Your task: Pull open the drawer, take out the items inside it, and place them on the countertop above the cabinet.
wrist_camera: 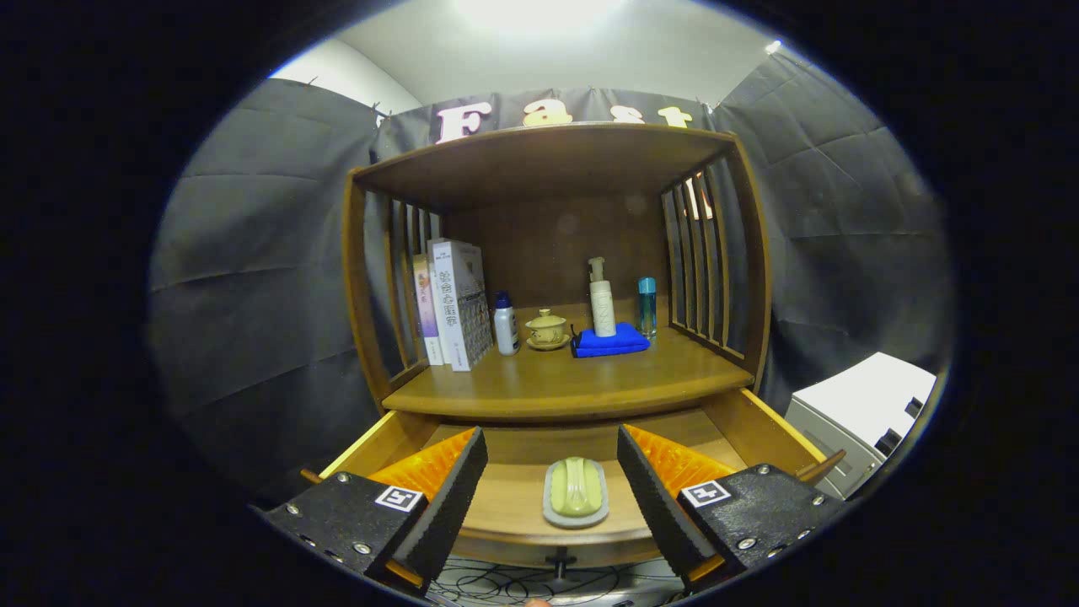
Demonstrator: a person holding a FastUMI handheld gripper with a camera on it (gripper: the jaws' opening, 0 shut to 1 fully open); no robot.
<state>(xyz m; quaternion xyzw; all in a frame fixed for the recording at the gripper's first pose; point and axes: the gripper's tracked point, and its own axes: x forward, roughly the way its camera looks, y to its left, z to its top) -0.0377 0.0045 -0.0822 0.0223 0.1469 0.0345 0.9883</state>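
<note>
The wooden drawer (750,426) is pulled out below the countertop (556,384) of the cabinet. On the drawer's floor lies a green bar of soap on a pale oval dish (576,491). My gripper (552,480) is open, its two fingers spread wide to either side of the dish and above it, touching nothing. The drawer's small knob (560,560) shows at its front edge, below the dish.
On the countertop stand books (455,303), a small white bottle (506,324), a lidded teacup on a saucer (547,329), a pump bottle (602,299) on a folded blue cloth (611,341), and a teal bottle (646,306). A white box (860,413) sits to the right.
</note>
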